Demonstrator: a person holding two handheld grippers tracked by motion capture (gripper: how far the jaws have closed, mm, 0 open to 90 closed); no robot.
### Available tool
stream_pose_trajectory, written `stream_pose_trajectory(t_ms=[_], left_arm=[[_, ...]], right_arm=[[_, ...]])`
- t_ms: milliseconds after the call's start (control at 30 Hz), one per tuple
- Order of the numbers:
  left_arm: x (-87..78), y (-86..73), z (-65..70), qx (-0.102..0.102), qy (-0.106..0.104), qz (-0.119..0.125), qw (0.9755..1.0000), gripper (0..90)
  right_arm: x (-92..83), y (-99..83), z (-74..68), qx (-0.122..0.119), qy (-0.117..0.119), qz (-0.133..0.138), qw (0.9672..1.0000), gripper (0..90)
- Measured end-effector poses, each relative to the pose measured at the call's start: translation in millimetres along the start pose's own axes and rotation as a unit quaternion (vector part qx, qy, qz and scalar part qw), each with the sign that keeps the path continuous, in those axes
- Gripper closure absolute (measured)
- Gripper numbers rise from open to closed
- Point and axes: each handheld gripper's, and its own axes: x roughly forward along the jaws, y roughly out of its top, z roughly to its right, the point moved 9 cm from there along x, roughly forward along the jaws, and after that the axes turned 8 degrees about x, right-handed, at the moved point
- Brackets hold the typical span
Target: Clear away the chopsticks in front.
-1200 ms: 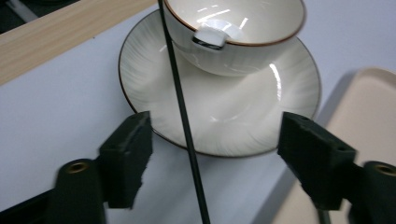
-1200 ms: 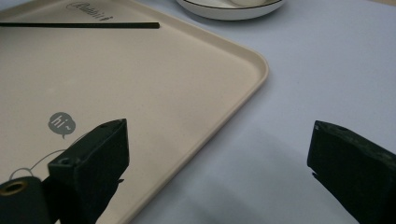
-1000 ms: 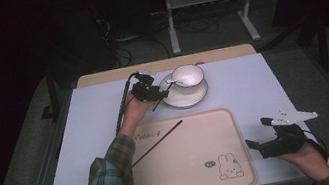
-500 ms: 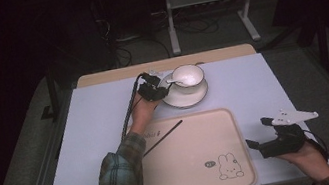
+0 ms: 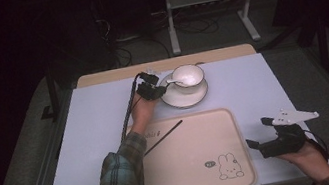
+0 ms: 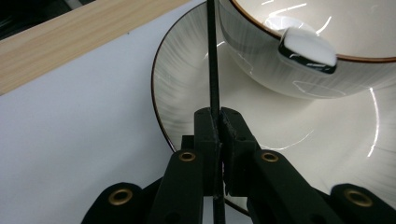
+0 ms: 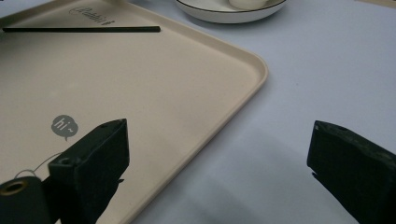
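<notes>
At the far middle of the surface: a thin black chopstick (image 6: 213, 56) is pinched by the left claw (image 5: 156, 90), just beside a white saucer with a dark rim (image 5: 174, 101) that carries a white bowl (image 5: 188, 75) with a white spoon (image 6: 307, 50) in it.
Left claw: the jaws have just been closing and are now pressed together on the thin black chopstick, which runs upright between the pads in the left gripper view and passes in front of the saucer and the bowl's wall.
Right claw (image 5: 262, 143): spread wide, nothing between the jaws, held low over the surface just beside the right edge of the beige plastic tray with a rabbit drawing (image 5: 227, 117).
Second chopstick (image 5: 162, 137): a matching black stick is laid slanted across the tray's near-left part.
Step in hand: judged to be the pick-up of the stick by the saucer, probably so that it can be laid beside its mate on the tray.
Doing it well: the pinch should be kept firm, and the stick lifted clear of the saucer rim before it is carried, so that the bowl is not nudged.
Surface: a pale lilac sheet (image 5: 97, 129) is spread over a light wooden top (image 5: 109, 75), of which a strip is seen at the far edge.
Room: dark; a white metal stand (image 5: 208, 1) and loose cables are made out on the floor behind.
</notes>
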Motion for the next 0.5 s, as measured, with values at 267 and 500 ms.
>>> stream_pose_trajectory(t_ms=[267, 500], left_arm=[[-27.8, -4.8, -7.0, -0.002, -0.001, -0.007, 1.0, 85.2], [-60.3, -18.6, -13.0, -0.014, -0.009, -0.001, 0.9999, 85.2]], right_arm=[[-0.1, -0.4, 0.4, 0.0, -0.001, 0.0, 1.0, 4.8], [0.2, -0.6, 0.4, -0.001, -0.003, -0.001, 1.0, 4.9]])
